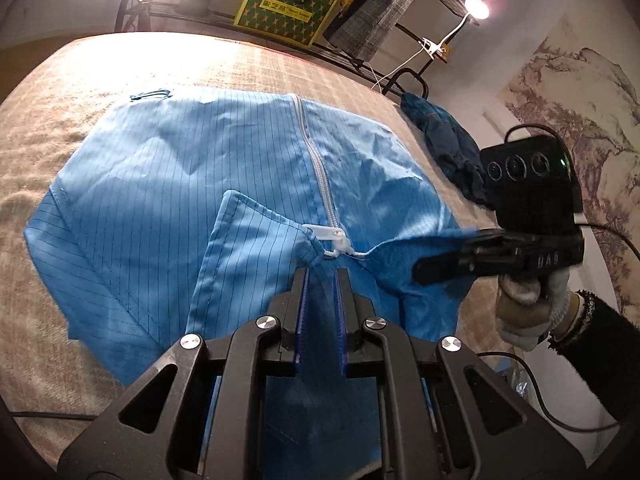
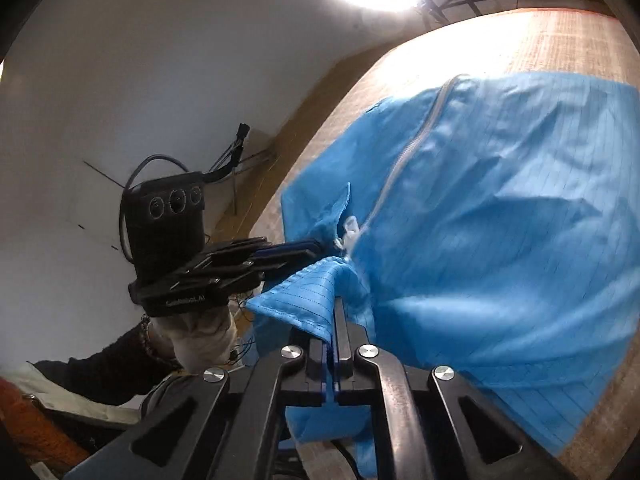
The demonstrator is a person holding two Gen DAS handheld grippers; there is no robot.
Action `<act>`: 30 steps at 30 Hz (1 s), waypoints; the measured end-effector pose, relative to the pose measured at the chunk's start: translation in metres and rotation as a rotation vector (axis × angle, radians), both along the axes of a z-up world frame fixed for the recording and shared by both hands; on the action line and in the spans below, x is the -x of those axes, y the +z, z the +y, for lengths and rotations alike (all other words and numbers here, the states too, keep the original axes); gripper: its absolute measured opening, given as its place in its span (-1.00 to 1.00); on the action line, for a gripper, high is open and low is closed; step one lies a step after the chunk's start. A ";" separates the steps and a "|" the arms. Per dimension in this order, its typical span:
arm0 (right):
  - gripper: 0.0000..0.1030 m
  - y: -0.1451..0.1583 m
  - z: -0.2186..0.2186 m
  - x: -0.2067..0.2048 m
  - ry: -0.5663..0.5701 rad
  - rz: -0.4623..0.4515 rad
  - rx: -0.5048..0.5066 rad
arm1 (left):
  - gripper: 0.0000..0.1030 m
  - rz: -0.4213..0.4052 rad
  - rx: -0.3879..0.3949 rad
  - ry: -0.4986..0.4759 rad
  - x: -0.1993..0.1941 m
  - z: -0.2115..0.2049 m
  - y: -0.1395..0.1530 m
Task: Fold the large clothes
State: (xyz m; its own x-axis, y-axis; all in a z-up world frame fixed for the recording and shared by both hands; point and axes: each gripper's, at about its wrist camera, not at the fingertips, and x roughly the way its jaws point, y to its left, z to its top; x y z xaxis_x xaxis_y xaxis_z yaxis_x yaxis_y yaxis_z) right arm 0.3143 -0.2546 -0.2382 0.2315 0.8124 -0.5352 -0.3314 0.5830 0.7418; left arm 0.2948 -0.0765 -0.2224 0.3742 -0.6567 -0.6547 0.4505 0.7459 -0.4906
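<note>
1. Far left: the beige bed cover (image 1: 120, 64) lies bare beyond the garment's left edge, and in the right wrist view it also shows bare past the top edge. That is the open room for laying a fold.
2. The blue jacket (image 1: 168, 168) lies spread on the cover, zipper (image 1: 316, 168) up and closed, its pull tab (image 1: 326, 234) at the near end. The near collar area is lifted off the cover.
3. Left gripper (image 1: 323, 276): jaws nearly closed, with a thin layer of blue fabric between the pads just under the pull tab. The left collar flap (image 1: 248, 248) stands up beside it.
4. Right gripper (image 2: 335, 312): jaws pressed together on the hemmed edge of the right collar flap (image 2: 304, 292). Seen from the left wrist, its fingers come in from the right and the fabric is stretched taut toward them.
5. Step in hand, as judged: both collar-side holds are secured; the fold itself is not yet made.
6. Next move calls for raising both holds together and carrying them away over the body, keeping the zipper straight.
7. Right side: a dark blue bundle (image 1: 444, 148) lies at the cover's right edge, near the jacket. Room there is tight, and a metal rack (image 1: 360, 52) stands beyond the far edge.
</note>
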 end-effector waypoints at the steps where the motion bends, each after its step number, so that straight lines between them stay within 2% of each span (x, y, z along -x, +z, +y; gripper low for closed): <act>1: -1.00 -0.002 -0.007 -0.004 -0.026 0.013 -0.015 | -0.83 0.002 0.002 -0.002 0.000 -0.001 0.000; 5: -0.91 -0.001 -0.021 -0.019 -0.111 0.032 0.044 | -0.83 -0.008 0.008 -0.031 0.002 -0.010 0.004; 6: -0.89 0.002 -0.021 -0.019 -0.120 0.028 0.094 | -0.83 -0.015 0.003 -0.040 0.002 -0.013 0.006; 8: -0.49 0.006 -0.018 -0.020 -0.124 0.008 0.171 | -0.83 -0.029 -0.005 -0.069 0.001 -0.022 0.010; 9: -0.46 0.010 -0.017 -0.017 -0.136 -0.005 0.203 | -0.83 -0.031 -0.009 -0.077 0.000 -0.025 0.012; 13: -0.45 0.031 -0.020 0.012 -0.204 -0.067 0.265 | -0.83 -0.027 -0.017 -0.126 -0.014 -0.042 0.016; 17: -0.40 0.043 -0.011 0.046 -0.193 -0.101 0.230 | -0.83 0.003 -0.023 -0.183 -0.031 -0.057 0.017; 19: -0.40 0.043 -0.007 0.058 -0.181 -0.103 0.251 | -0.68 0.034 -0.005 -0.216 -0.044 -0.060 0.018; 20: -0.40 0.044 -0.007 0.062 -0.175 -0.107 0.260 | -0.43 0.062 0.005 -0.225 -0.051 -0.061 0.017; 21: -0.40 0.045 -0.006 0.065 -0.174 -0.114 0.274 | -0.29 0.099 0.028 -0.233 -0.059 -0.063 0.016; 23: -0.41 0.048 0.002 0.072 -0.176 -0.138 0.294 | -0.29 0.140 0.037 -0.230 -0.073 -0.068 0.016; 26: -0.41 0.060 0.015 0.080 -0.149 -0.194 0.312 | -0.29 0.104 -0.029 -0.245 -0.082 -0.081 0.022; 30: -0.30 0.064 0.051 0.085 -0.093 -0.247 0.472 | -0.29 0.079 -0.123 -0.228 -0.085 -0.086 0.021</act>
